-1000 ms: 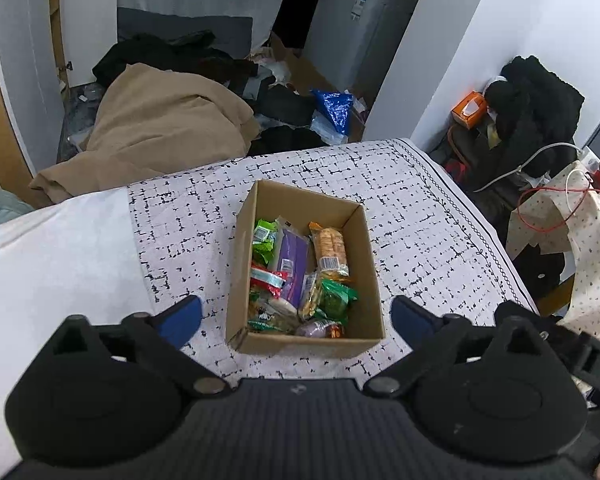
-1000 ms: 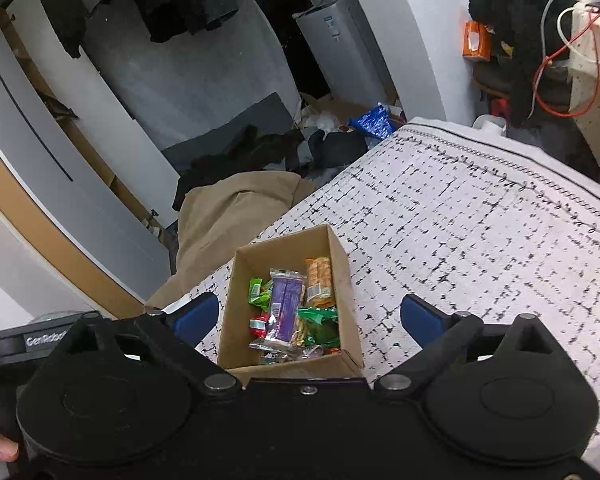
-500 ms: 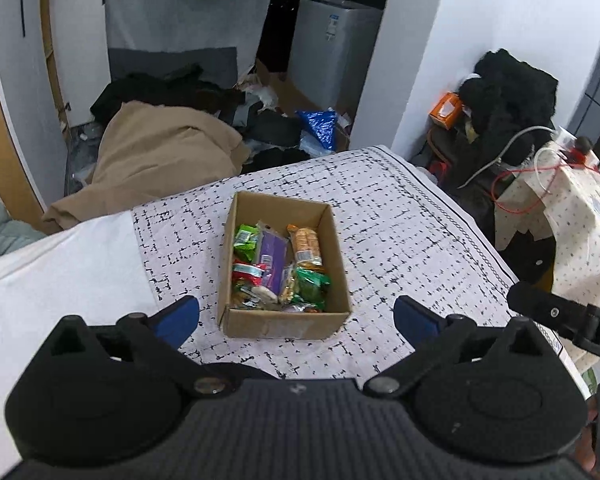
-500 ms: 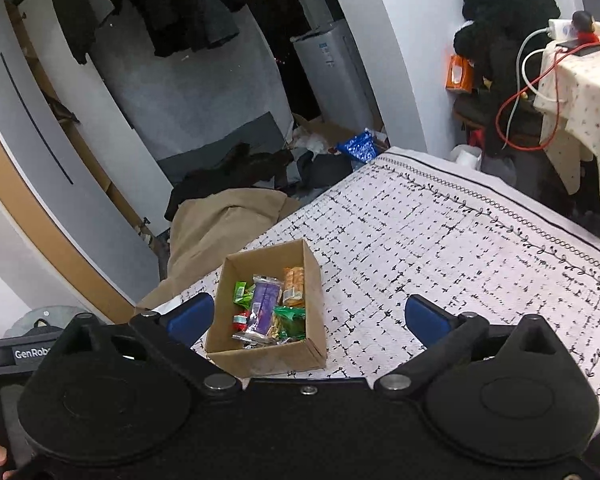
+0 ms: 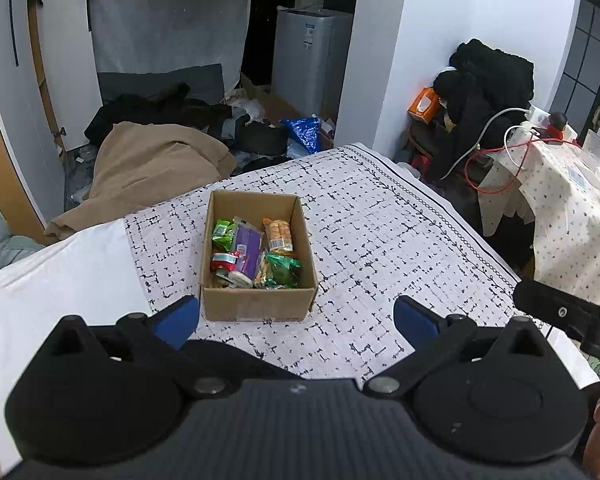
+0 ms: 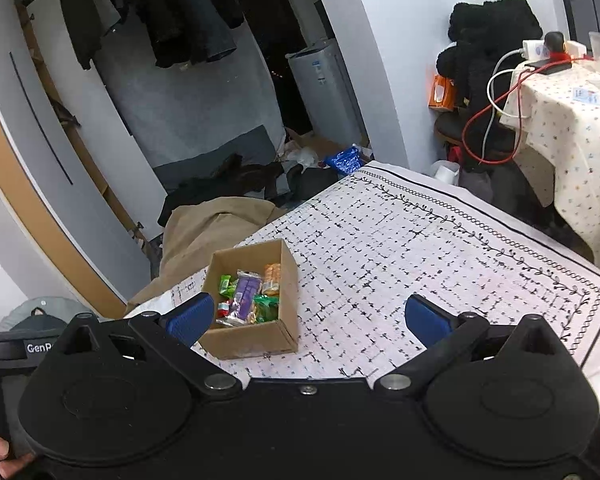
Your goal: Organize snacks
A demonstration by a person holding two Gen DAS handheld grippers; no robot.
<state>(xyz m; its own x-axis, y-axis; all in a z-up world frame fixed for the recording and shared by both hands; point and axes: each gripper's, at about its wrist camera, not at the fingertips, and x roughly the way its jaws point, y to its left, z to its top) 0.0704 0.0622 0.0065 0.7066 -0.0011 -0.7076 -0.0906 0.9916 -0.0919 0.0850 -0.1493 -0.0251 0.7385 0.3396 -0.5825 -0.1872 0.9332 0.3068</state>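
Your left tongs (image 5: 296,316) and right tongs (image 6: 308,316) both hang with their blue pads spread wide apart, holding nothing, raised above the near edge of the patterned tabletop (image 5: 380,240). A cardboard box (image 5: 256,304) sits toward the middle-left of it, and the snacks (image 5: 254,254) all lie inside: green packets, a purple pack, an orange roll, a red-banded one. Nothing lies loose outside the box (as far as either view shows). You look to be at the end of the sorting, or between steps. If more is wanted, come down over the box and pick one packet cleanly.
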